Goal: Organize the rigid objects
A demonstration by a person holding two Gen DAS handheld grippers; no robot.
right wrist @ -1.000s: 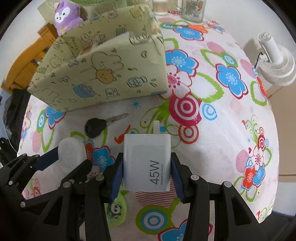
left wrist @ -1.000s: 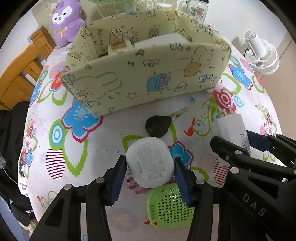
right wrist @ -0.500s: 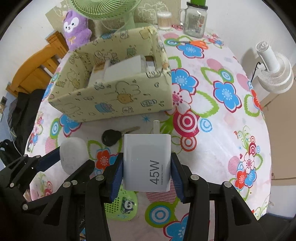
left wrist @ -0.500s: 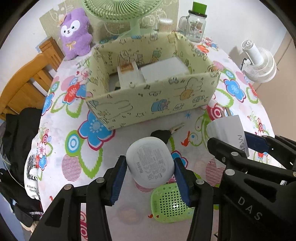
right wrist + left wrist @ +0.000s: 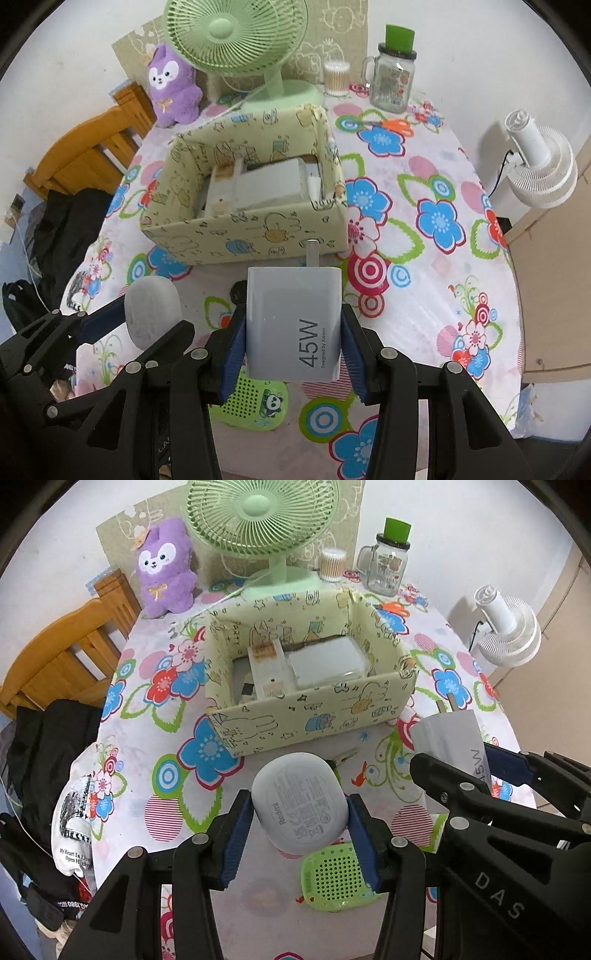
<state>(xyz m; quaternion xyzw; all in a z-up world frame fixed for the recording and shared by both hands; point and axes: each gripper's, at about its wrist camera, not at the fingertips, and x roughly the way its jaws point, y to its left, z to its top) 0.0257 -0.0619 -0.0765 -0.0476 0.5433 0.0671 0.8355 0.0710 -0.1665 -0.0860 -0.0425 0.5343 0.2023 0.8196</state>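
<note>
While both hand-held grippers hang above the flowered worktop, each is clamped on a white object: the left hand-held gripper has its blue pads pressed against the two sides of a rounded white earbud case, printed underside facing the camera, and the right hand-held gripper squeezes a white 45W charger by its flanks, with its plug prongs pointing away towards the box. Both held things are off the cloth, in the air just in front of the pale yellow cartoon-printed box, which stands open-topped near the middle of the worktop and already holds several white flat items, packed side by side. Under the grippers a green perforated gadget with a panda sticker lies flat on the cloth, and a key with a black head lies between the box and the earbud case, mostly hidden behind the held things. Behind the box stands a green desk fan, with a purple plush toy to its left and a cotton-swab tub and a green-lidded glass mug jar to its right. A white fan stands off the right edge of the worktop, and a wooden chair with dark clothing beside it stands at the left.
</note>
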